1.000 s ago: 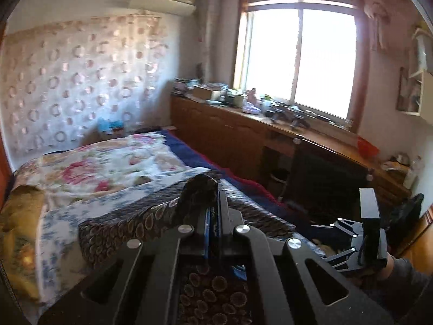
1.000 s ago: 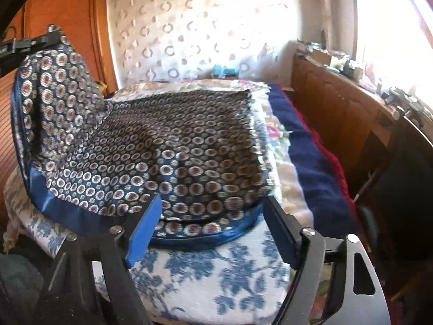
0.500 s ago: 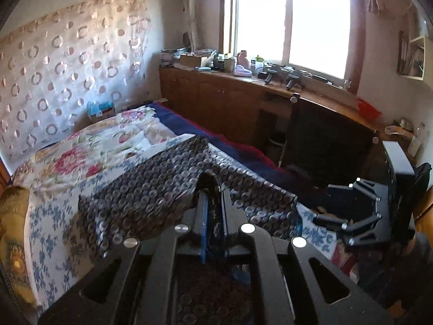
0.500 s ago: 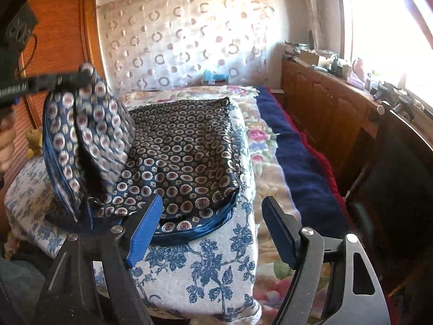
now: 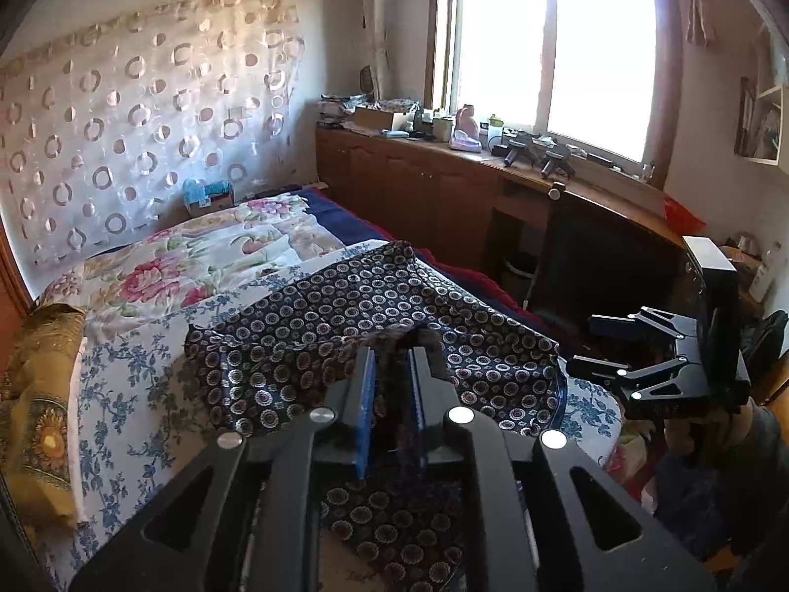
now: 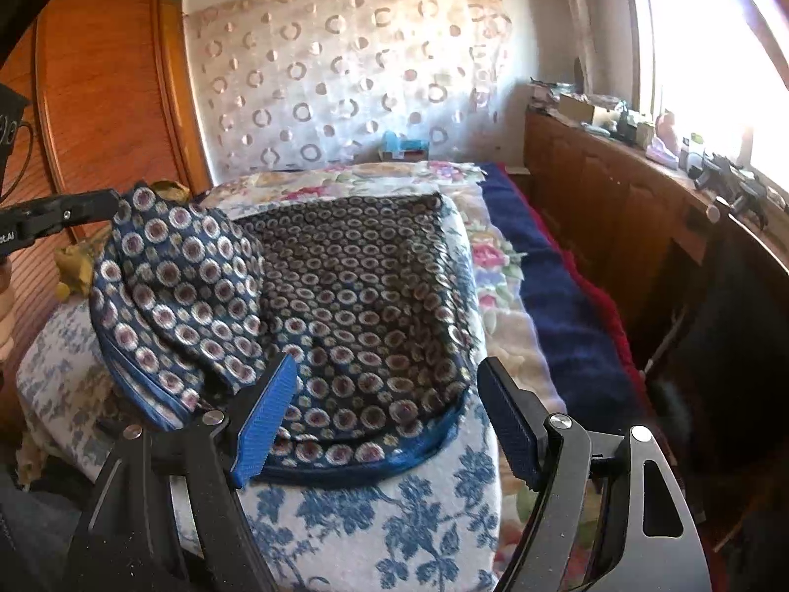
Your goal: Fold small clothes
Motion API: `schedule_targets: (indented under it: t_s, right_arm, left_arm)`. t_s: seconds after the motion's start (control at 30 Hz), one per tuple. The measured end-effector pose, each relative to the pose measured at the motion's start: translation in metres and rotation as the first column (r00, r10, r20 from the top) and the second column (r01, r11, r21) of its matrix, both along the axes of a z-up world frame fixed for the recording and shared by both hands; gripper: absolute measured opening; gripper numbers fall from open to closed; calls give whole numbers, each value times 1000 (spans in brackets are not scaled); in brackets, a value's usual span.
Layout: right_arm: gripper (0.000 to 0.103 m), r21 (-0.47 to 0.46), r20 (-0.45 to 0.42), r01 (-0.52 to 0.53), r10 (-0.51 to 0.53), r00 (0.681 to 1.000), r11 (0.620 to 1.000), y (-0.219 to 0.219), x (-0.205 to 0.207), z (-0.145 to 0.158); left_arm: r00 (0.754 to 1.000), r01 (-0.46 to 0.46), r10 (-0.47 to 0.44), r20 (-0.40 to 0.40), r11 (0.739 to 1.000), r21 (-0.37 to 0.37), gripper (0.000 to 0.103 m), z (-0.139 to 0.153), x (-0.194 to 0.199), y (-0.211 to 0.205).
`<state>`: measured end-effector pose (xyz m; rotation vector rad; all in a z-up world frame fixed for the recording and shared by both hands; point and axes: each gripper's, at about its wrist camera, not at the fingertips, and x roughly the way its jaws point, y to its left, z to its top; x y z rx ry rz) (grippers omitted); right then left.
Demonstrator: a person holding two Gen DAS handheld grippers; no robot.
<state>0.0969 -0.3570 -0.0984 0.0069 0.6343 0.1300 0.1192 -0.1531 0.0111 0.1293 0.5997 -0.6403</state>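
A dark blue garment with a pattern of small rings [image 6: 355, 286] lies spread on the blue-flowered white cover of the bed [image 6: 434, 518]; it also shows in the left wrist view [image 5: 375, 306]. My left gripper [image 5: 392, 360] is shut on the garment's left edge and holds that part lifted and draped over the rest; its arm shows in the right wrist view [image 6: 59, 212]. My right gripper [image 6: 389, 394] is open and empty, just above the garment's near hem. It also shows in the left wrist view [image 5: 591, 345], off the bed's right side.
A flowered quilt [image 5: 207, 256] and a dark blue blanket [image 6: 557, 296] cover the far and right parts of the bed. A wooden cabinet [image 5: 434, 187] with clutter runs under the window. A wooden wardrobe [image 6: 108, 98] stands on the left. A yellow cushion [image 5: 34, 394] lies at the bed's left.
My left gripper has carried the garment's left edge lower and to the right, over the flat part. My right gripper has stayed open near the hem.
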Motion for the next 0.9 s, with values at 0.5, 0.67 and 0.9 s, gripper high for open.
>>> schedule_targets:
  t_s: [0.5,0.67,0.9]
  right_arm:
    - [78,-15,65,-59,60,996,998,29,3,28]
    - [78,-14,80,-93,94,992,996,38,7,40]
    - [78,-53,61,-189,193,979,980,72,28,38]
  left_arm:
    - [992,-129,129,13,992,-3,12,-21,-11,59]
    - [987,-163,163,-10,986,-14,12,-34,-13,77]
    - [981,-192,192,-8,981,-11,12,-41,-14,90]
